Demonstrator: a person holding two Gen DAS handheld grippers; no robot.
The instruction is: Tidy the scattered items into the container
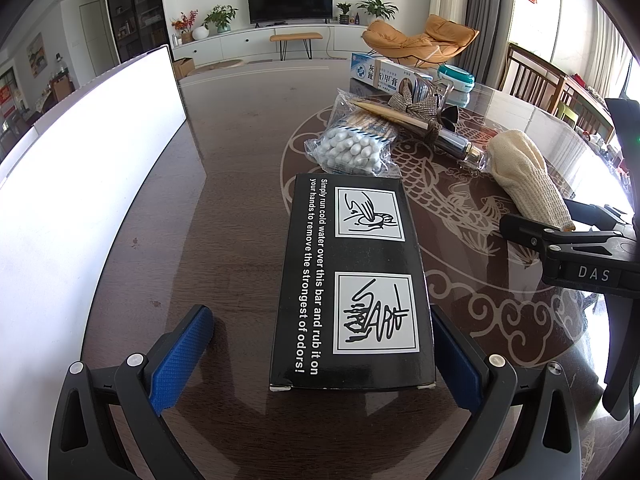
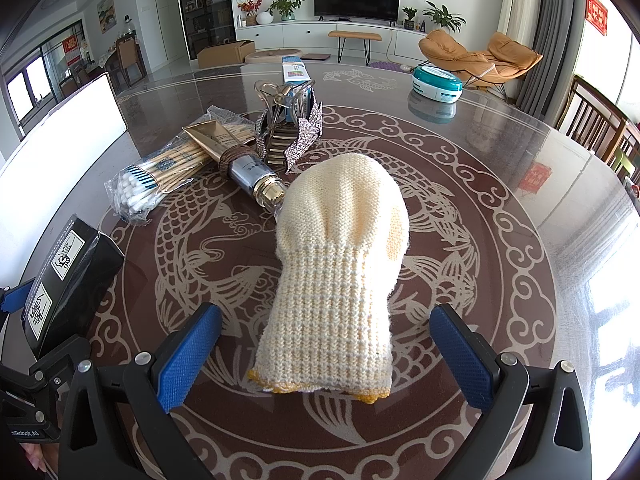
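Both grippers wide, nothing gripped.
Your left gripper (image 1: pixel 320 360) straddles black box (image 1: pixel 352 280) frame centre; right gripper (image 2: pixel 326 356) straddles knit glove (image 2: pixel 340 264) cuff, lower centre.

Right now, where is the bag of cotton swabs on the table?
In the right wrist view the bag of cotton swabs lies left of centre, partly under the gold-capped tube, beyond the black box.

Box (image 1: pixel 352 280) left of mitten (image 2: pixel 336 264), swabs (image 1: pixel 356 144) behind
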